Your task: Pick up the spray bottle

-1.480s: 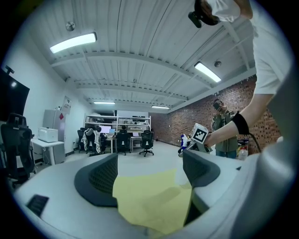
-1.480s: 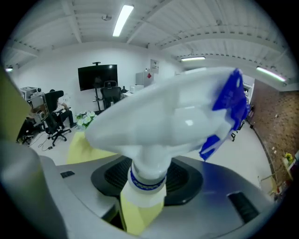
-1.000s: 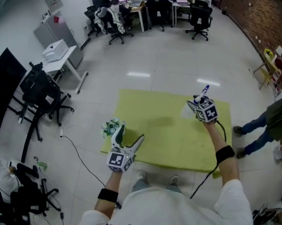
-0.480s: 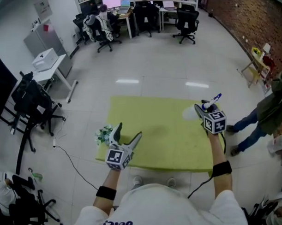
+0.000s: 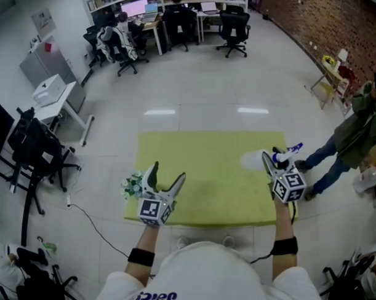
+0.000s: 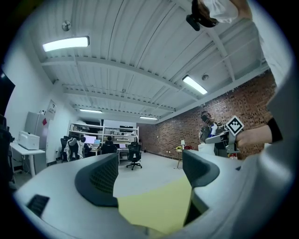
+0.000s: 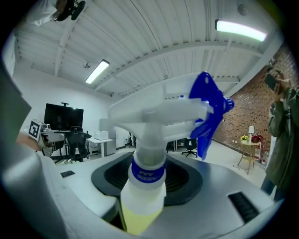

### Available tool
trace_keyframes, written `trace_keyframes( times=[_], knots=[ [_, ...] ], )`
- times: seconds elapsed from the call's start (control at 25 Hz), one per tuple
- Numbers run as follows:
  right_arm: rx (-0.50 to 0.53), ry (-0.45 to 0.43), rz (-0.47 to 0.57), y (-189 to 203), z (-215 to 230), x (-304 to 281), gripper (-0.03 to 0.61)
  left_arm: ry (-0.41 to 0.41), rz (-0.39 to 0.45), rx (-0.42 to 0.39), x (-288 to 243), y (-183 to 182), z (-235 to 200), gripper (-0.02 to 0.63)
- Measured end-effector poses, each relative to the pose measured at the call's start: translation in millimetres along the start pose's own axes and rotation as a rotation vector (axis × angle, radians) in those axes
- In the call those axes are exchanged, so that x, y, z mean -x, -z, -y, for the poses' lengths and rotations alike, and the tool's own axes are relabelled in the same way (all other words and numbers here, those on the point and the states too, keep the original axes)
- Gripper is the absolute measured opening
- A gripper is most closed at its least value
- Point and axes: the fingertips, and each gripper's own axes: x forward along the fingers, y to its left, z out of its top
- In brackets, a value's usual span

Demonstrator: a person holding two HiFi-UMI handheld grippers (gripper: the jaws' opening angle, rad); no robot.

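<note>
Since a second ago the right gripper (image 5: 273, 162) has carried the spray bottle (image 5: 253, 160) from the far right corner of the yellow-green mat (image 5: 207, 176) toward its right edge and closer to the person's body, while the left gripper (image 5: 168, 173) has shifted only a little. Nearest, in the right gripper view, the right gripper (image 7: 149, 184) has its jaws about halfway apart and pressed on either side of the spray bottle (image 7: 145, 184), just below its blue collar. The white spray head and blue trigger stand clear above the pads. The head view shows the bottle held off the mat, its pale body to the left of the gripper and the blue trigger to the right. Across the mat, the left gripper (image 6: 149, 177) has its jaws spread wide with nothing between them, only mat and floor beyond. A small crumpled green and white thing (image 5: 131, 186) lies at the mat's left edge, just beside that gripper. Farther off, a person in a green jacket (image 5: 350, 131) stands right of the mat, and desks with office chairs (image 5: 171, 18) line the far end of the room.
</note>
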Motion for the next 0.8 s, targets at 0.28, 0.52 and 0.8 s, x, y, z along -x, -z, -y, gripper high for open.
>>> trace_keyframes(
  times=[0.28, 0.52, 0.8],
  knots=[
    [-0.007, 0.025, 0.023, 15.4, -26.5, 36.3, 0.201, -0.034, -0.005, -0.048, 5.3, 2.0, 3.6, 0.436],
    [-0.045, 0.009, 0.048, 25.3, -50.4, 54.1, 0.201, -0.038, -0.03, -0.051, 9.2, 11.6, 11.4, 0.436],
    [-0.053, -0.023, 0.09, 31.4, -78.2, 71.4, 0.201, -0.063, -0.026, -0.012, 19.4, 15.5, 14.3, 0.436]
  ],
)
